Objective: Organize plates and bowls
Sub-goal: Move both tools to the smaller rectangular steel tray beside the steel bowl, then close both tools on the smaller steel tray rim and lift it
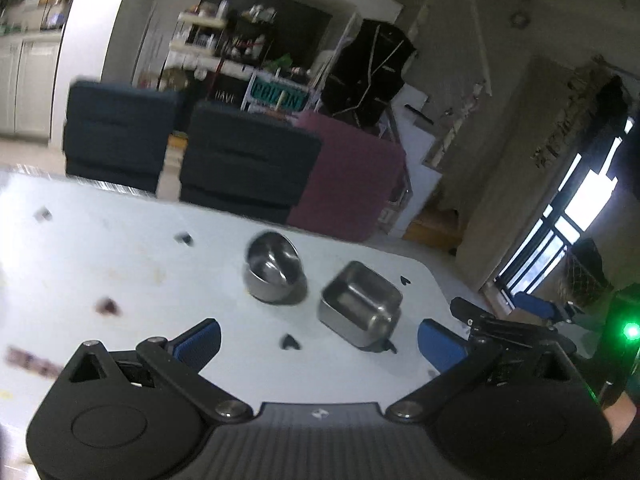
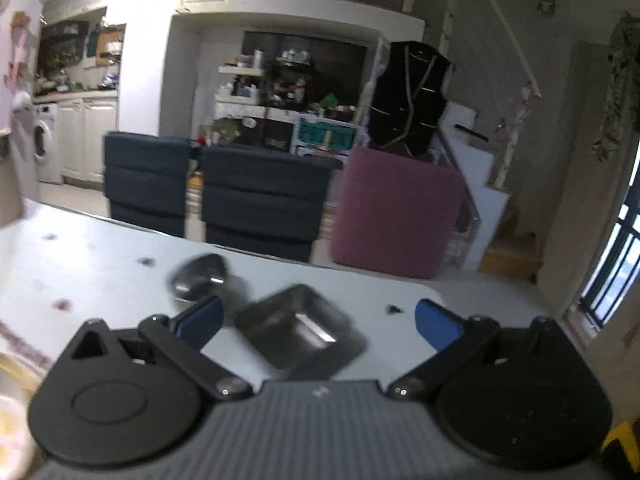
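A round steel bowl point(image 1: 274, 268) and a square steel bowl point(image 1: 360, 304) stand side by side on the white table point(image 1: 120, 256), near its far right corner. My left gripper point(image 1: 320, 342) is open, hovering just short of the square bowl, nothing between its blue pads. From the right wrist view the square bowl point(image 2: 302, 330) lies right in front of my open right gripper point(image 2: 318, 320), with the round bowl point(image 2: 198, 278) behind it to the left. Both views are blurred. The other gripper's blue fingers point(image 1: 536, 306) show at the right edge of the left wrist view.
Small dark heart-shaped marks point(image 1: 290, 342) dot the tabletop. Two dark blue chairs point(image 2: 260, 204) and a maroon chair point(image 2: 394, 212) stand beyond the table's far edge. A pale yellowish dish point(image 2: 12, 392) shows at the lower left of the right wrist view.
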